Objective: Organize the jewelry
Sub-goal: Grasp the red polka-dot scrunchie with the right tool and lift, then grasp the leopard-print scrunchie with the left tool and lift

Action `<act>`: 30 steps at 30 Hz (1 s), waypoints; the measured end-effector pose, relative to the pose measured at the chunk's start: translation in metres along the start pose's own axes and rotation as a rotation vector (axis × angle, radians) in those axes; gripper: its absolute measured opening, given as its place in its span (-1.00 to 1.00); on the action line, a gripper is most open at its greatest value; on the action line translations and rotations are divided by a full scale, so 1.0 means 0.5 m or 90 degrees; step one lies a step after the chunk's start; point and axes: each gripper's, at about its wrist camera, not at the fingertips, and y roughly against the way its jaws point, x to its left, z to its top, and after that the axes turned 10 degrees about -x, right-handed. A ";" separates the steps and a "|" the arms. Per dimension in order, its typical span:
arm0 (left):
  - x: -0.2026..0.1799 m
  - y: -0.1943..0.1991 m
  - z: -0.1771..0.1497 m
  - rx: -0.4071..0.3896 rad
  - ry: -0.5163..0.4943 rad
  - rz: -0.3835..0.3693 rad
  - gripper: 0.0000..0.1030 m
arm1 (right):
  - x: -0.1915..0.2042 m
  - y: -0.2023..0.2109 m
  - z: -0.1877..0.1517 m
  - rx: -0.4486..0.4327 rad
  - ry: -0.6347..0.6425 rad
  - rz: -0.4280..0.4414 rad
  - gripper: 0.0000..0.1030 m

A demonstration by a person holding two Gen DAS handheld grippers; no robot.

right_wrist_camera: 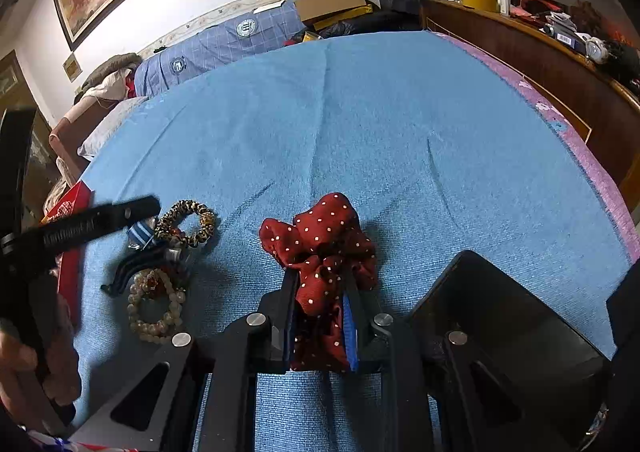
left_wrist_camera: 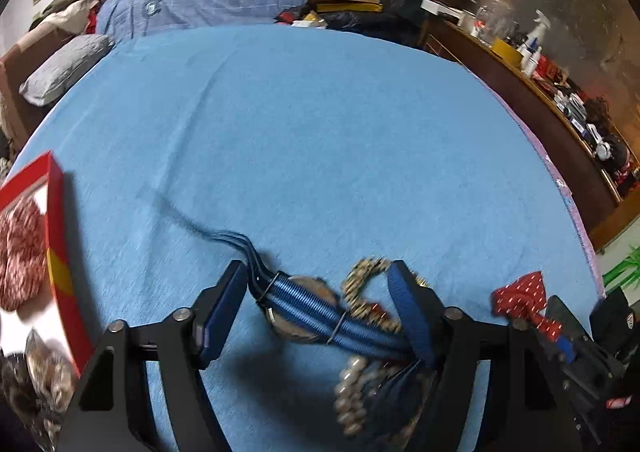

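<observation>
Your right hand-held gripper [right_wrist_camera: 320,316] was clamped tight on the red dotted scrunchie [right_wrist_camera: 324,248], its pads pressing the fabric while the rest bunched out above the fingertips over the blue bed [right_wrist_camera: 400,112]. Your left hand-held gripper [left_wrist_camera: 316,308] stood about half open over the jewelry pile, straddling the blue-strapped watch [left_wrist_camera: 304,308] without squeezing it. The leopard scrunchie [left_wrist_camera: 364,288] and pearl bracelet [left_wrist_camera: 352,396] lay beside the watch. A red box [left_wrist_camera: 56,236] sat to the left.
</observation>
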 end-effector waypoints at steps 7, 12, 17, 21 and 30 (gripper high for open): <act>-0.050 -0.044 -0.003 0.021 -0.084 0.027 -0.07 | -0.004 -0.001 0.002 0.003 -0.004 0.003 -0.61; -0.063 -0.044 -0.010 0.015 -0.120 0.038 -0.09 | -0.009 -0.002 0.003 0.005 -0.008 0.007 -0.60; -0.016 -0.014 0.011 0.007 -0.070 0.021 -0.61 | -0.017 -0.002 0.007 0.007 -0.019 0.014 -0.59; 0.028 0.018 0.032 -0.014 -0.009 -0.012 -0.61 | -0.021 -0.002 0.008 0.008 -0.024 0.017 -0.59; -0.056 -0.045 0.009 0.042 -0.085 -0.051 -0.61 | -0.021 -0.006 0.008 0.011 -0.026 0.020 -0.56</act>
